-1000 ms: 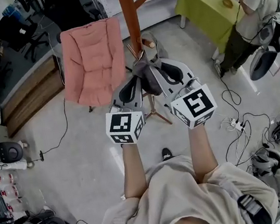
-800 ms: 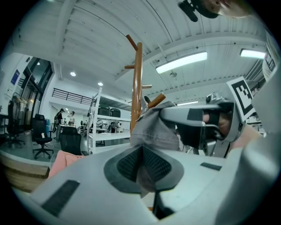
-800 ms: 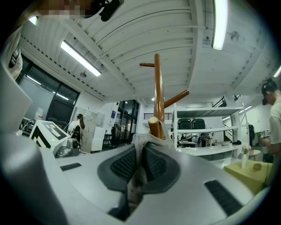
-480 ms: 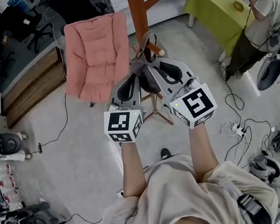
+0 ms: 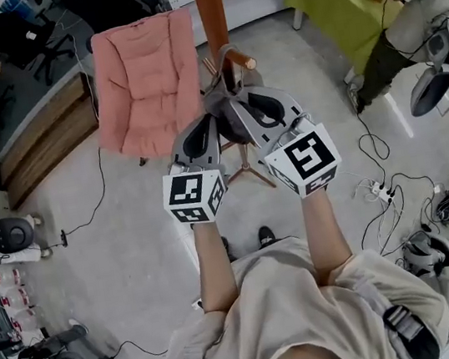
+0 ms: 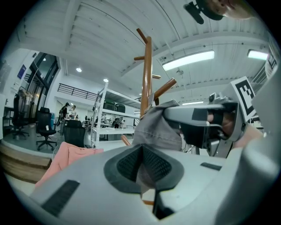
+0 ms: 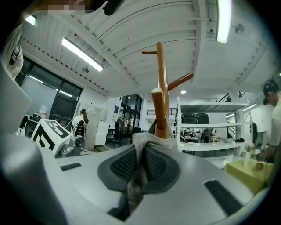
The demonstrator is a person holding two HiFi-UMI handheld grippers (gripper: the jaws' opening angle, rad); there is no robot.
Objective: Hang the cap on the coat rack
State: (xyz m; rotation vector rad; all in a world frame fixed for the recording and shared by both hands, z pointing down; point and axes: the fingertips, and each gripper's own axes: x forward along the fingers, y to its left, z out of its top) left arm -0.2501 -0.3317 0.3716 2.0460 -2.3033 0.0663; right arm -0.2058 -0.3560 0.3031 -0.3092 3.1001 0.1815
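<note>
A grey cap [image 5: 228, 115] hangs between my two grippers, right in front of the wooden coat rack [image 5: 209, 12]. My left gripper [image 5: 209, 124] is shut on one side of the cap [image 6: 156, 127], the fabric pinched between its pads. On the other side my right gripper [image 5: 239, 113] is shut on the cap's edge [image 7: 139, 169]. In the head view the cap's strap sits beside a short peg [image 5: 241, 60] of the rack. In the right gripper view the rack's pole [image 7: 161, 96] rises straight ahead, just past the cloth.
A pink padded chair [image 5: 145, 77] stands left of the rack. A green-covered table [image 5: 340, 4] and a person [image 5: 408, 6] are at the right. Cables [image 5: 378, 188] and gear lie on the floor. The rack's base legs [image 5: 245, 175] spread below my grippers.
Both grippers have lifted the cap slightly up and closer to the rack's pole; its strap now sits by the short peg. Both stay shut on it.
</note>
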